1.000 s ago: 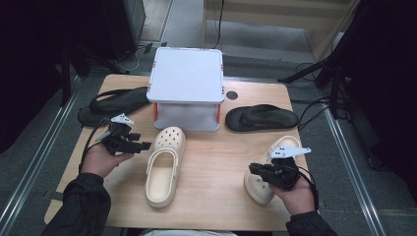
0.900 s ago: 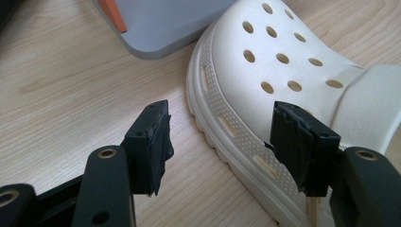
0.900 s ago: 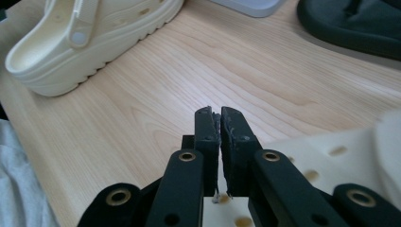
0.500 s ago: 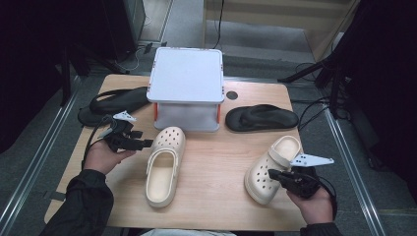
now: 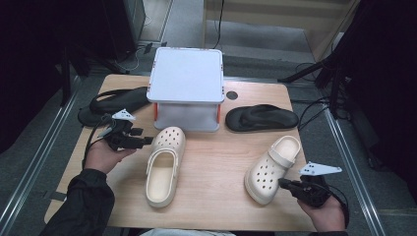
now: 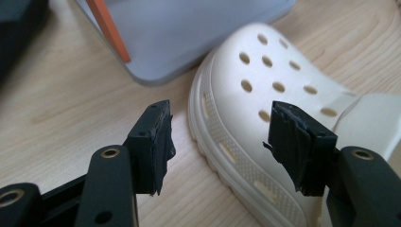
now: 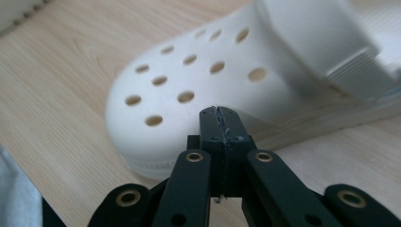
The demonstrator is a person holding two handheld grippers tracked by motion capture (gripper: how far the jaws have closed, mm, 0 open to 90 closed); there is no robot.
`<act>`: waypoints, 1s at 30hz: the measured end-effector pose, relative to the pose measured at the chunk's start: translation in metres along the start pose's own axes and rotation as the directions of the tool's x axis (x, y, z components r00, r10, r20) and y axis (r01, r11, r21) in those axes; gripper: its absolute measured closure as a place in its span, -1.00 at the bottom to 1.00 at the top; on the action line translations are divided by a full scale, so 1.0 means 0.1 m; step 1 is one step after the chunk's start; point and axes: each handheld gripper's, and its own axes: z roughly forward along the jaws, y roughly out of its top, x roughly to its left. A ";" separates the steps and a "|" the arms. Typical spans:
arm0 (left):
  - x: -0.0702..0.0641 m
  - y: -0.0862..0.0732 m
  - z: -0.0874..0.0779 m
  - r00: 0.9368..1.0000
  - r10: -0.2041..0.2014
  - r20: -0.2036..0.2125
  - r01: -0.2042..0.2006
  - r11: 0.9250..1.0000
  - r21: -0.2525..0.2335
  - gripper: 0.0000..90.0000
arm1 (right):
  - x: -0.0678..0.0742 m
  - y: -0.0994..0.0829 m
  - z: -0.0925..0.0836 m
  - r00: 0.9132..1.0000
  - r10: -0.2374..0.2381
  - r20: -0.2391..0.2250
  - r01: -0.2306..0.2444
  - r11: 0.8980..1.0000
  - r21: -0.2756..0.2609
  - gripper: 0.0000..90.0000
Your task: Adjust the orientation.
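Right hand-held gripper, jaws pressed together, empty, at toe of cream foam clog on bench near right edge; likely light, soft, slightly slick; best pinched at heel strap or rim.

Wooden table, grey floor

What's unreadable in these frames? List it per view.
- Grey lidded plastic box: contents hidden by its lid, high view.
- Black flip-flop at the table's left: partly behind the box and the left gripper, high view.
- Cream perforated clog by the right gripper: heel end blurred and cut off by the frame edge, right gripper view.
- Right gripper: whether its shut fingers touch that clog is unclear.
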 end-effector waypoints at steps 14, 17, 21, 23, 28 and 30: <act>-0.05 -0.03 -0.02 1.000 0.014 -0.013 -0.014 0.999 0.029 -0.10 | 0.04 0.17 0.18 0.998 -0.035 -0.047 0.035 0.999 -0.014 1.00; -0.05 -0.05 -0.01 1.000 0.006 -0.010 -0.006 1.000 0.029 -0.10 | 0.05 0.21 0.21 0.998 -0.038 -0.053 0.037 0.999 -0.013 1.00; -0.06 -0.07 -0.02 1.000 0.006 -0.017 -0.006 0.999 0.036 -0.10 | 0.08 0.30 0.30 0.997 -0.050 -0.067 0.049 0.999 -0.011 1.00; -0.06 -0.09 -0.04 1.000 0.005 -0.020 -0.005 0.999 0.038 -0.10 | 0.09 0.34 0.33 0.996 -0.058 -0.073 0.058 0.998 -0.012 1.00; -0.07 -0.12 -0.05 1.000 0.006 -0.023 -0.005 0.999 0.044 -0.10 | 0.10 0.42 0.42 0.994 -0.066 -0.091 0.064 0.998 -0.017 1.00; -0.07 -0.14 -0.06 1.000 0.006 -0.026 -0.005 0.999 0.044 -0.10 | 0.12 0.50 0.49 0.992 -0.072 -0.102 0.071 0.997 -0.017 1.00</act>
